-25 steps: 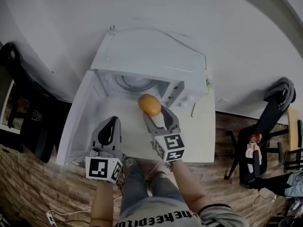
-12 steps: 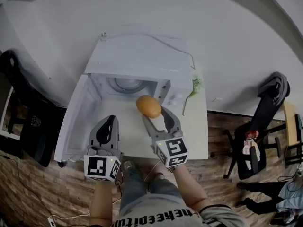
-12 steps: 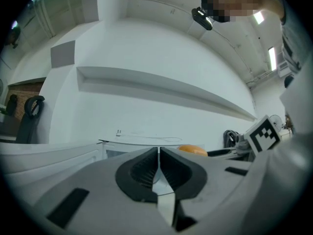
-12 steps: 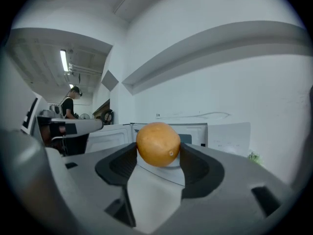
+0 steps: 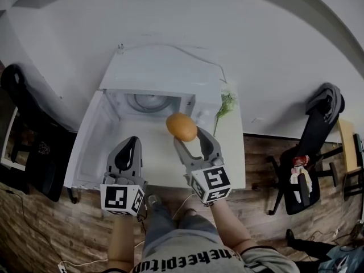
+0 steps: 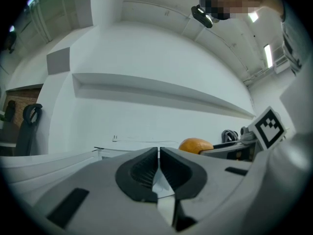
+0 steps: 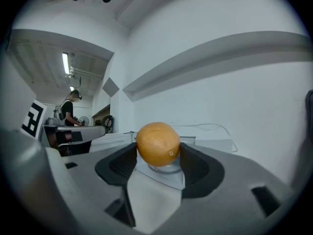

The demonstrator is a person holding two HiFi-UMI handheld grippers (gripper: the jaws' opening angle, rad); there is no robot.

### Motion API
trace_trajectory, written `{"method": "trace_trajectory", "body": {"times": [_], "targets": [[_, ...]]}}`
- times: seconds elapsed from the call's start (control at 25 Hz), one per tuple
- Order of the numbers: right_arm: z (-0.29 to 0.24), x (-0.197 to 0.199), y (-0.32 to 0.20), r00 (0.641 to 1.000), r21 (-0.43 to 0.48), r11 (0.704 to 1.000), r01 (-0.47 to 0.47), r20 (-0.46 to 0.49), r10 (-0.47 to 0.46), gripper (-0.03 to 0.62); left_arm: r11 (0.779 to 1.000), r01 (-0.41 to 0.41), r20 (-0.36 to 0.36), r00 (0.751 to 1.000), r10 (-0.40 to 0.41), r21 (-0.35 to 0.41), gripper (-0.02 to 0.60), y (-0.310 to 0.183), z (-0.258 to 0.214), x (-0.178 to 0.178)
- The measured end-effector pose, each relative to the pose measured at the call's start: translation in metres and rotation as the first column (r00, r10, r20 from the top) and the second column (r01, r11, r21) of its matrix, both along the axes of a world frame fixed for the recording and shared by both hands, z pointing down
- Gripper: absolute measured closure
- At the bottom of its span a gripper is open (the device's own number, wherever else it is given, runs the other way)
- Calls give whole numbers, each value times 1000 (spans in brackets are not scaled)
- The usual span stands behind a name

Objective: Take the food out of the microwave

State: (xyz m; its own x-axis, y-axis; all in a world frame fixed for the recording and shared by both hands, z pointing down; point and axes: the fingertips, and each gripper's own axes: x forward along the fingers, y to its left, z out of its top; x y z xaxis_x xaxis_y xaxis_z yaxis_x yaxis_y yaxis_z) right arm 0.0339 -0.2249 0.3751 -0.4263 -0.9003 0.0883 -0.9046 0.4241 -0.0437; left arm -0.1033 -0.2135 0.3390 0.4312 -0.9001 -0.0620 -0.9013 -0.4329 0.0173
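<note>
The right gripper (image 5: 191, 139) is clenched on a round orange fruit (image 5: 181, 126), one jaw pressing each side of it. The fruit hangs at the centre of the head view, outside the microwave (image 5: 165, 73) and just in front of its open cavity, above the white surface (image 5: 228, 165). The microwave door (image 5: 86, 148) stands swung open at the left of the frame, and the glass turntable (image 5: 149, 102) shows inside. The left gripper (image 5: 130, 145) hovers lower left of the fruit, near the door, its jaws pressed together with nothing between them. A green sprig (image 5: 224, 105) lies on the surface just right of the microwave.
</note>
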Motion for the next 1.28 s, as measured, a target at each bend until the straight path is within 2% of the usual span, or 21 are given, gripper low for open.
{"method": "trace_trajectory", "body": {"times": [0.72, 1.28], "targets": [[-55, 47, 44, 999, 128, 991, -39, 34, 35, 316, 997, -20, 23, 1000, 19, 73, 568, 37, -30, 40], [-71, 76, 66, 997, 182, 980, -75, 44, 68, 318, 997, -18, 22, 1000, 16, 71, 568, 58, -37, 61]]}}
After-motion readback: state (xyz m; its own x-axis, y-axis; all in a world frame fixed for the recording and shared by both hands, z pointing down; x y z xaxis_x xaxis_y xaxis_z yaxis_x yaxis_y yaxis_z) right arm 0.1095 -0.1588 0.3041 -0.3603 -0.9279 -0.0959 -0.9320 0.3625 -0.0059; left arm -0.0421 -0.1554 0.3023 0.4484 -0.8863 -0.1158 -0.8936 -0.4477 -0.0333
